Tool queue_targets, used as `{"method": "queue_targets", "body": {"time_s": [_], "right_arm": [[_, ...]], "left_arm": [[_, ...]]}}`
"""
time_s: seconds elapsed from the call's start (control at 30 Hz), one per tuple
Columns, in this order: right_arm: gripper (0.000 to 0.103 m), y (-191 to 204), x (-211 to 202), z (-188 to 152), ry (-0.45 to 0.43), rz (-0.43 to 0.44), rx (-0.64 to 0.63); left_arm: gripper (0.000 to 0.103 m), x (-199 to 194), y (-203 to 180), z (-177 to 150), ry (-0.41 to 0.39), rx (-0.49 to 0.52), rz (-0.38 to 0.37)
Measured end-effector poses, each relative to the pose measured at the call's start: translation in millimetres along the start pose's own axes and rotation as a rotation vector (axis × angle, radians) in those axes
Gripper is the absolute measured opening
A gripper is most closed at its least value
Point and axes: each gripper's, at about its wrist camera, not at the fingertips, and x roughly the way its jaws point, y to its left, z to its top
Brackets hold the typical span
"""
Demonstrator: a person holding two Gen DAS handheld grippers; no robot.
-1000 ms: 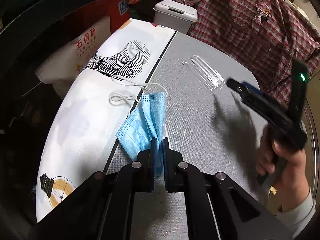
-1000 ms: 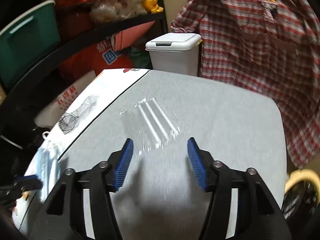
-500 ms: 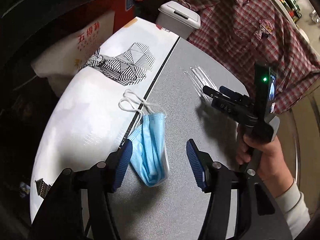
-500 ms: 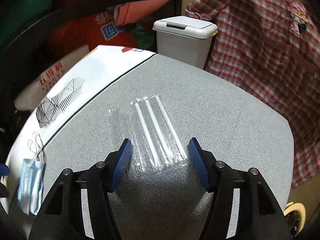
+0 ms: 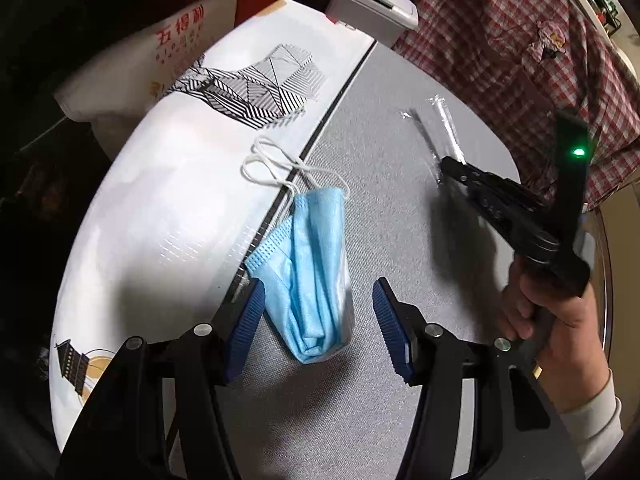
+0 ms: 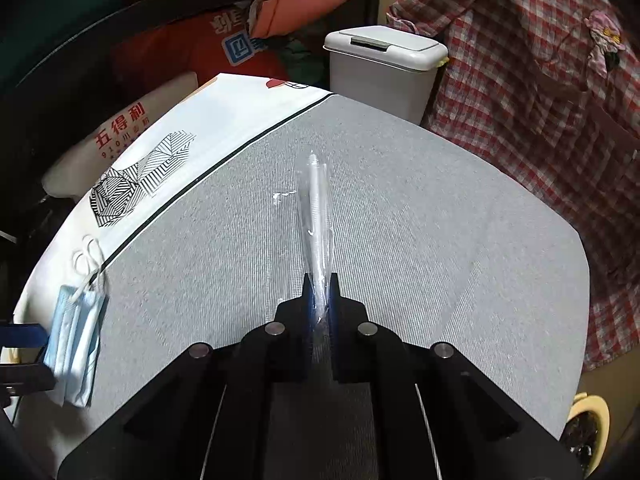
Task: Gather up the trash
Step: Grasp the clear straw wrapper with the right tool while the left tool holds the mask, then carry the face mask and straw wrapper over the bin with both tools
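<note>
Blue-padded fingers of the left gripper stand wide around the crumpled face mask, which lies on the grey worktop; farther out, the right gripper pinches the clear straw wrapper; beyond stands a white bin.

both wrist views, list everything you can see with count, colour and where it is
face mask: 1, blue with white loops, on the seam between white and grey cloth, between the open left fingers
straw packet: 1, clear plastic, on the grey cloth, near end pinched
grey cloth: 1, covers the table's right part
white cloth: 1, black line prints, left part
bin: 1, white, lid shut, beyond the table
plaid shirt: 1, red and white, hanging right
left gripper: black, blue pads, open
right gripper: black, shut on the packet
hand: 1, gripping the right gripper's handle
</note>
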Motion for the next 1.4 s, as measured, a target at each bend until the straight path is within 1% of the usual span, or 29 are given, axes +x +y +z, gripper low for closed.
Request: {"method": "queue_targets", "body": {"time_s": [0.27,0.47,0.53,0.57,0.63,0.8,0.97,1.03,1.4], "right_arm": [[0.006,-8.1,-49.3,-25.2,-0.043,0.022,0.041],[0.006,-10.8,-89.2,-50.4,-0.076,0.038,0.064],[0.006,-9.8,-102.5,-59.5,-0.087,0.043,0.068],[0.006,-9.7,-110.2,-64.7,-0.094,0.046,0.072],[0.006,-10.0,-123.4,-73.7,-0.105,0.051,0.075],[0.006,-12.5,-153.6,-94.5,-0.131,0.045,0.089],[0.006,-20.8,-179.5,-115.2,-0.143,0.025,0.108],[0.006,-23.4,-191.1,-123.7,-0.151,0.017,0.115],[0.006,-34.9,-241.2,-157.7,-0.204,-0.02,0.156]], "left_arm": [[0.055,3.0,0.2,1.8,-0.002,0.014,0.026],[0.054,5.5,-6.5,0.5,-0.009,0.045,0.069],[0.048,7.0,-5.5,0.0,-0.006,0.05,0.08],[0.047,7.6,-5.4,-0.2,-0.006,0.052,0.086],[0.041,7.8,-6.3,-0.9,-0.009,0.057,0.095],[0.028,4.3,-11.4,-2.1,-0.018,0.086,0.102],[0.022,-3.0,-19.0,-7.7,-0.034,0.112,0.096],[0.018,-6.4,-23.6,-10.9,-0.039,0.119,0.093],[0.016,-32.8,-50.6,-35.7,-0.094,0.19,0.089]]}}
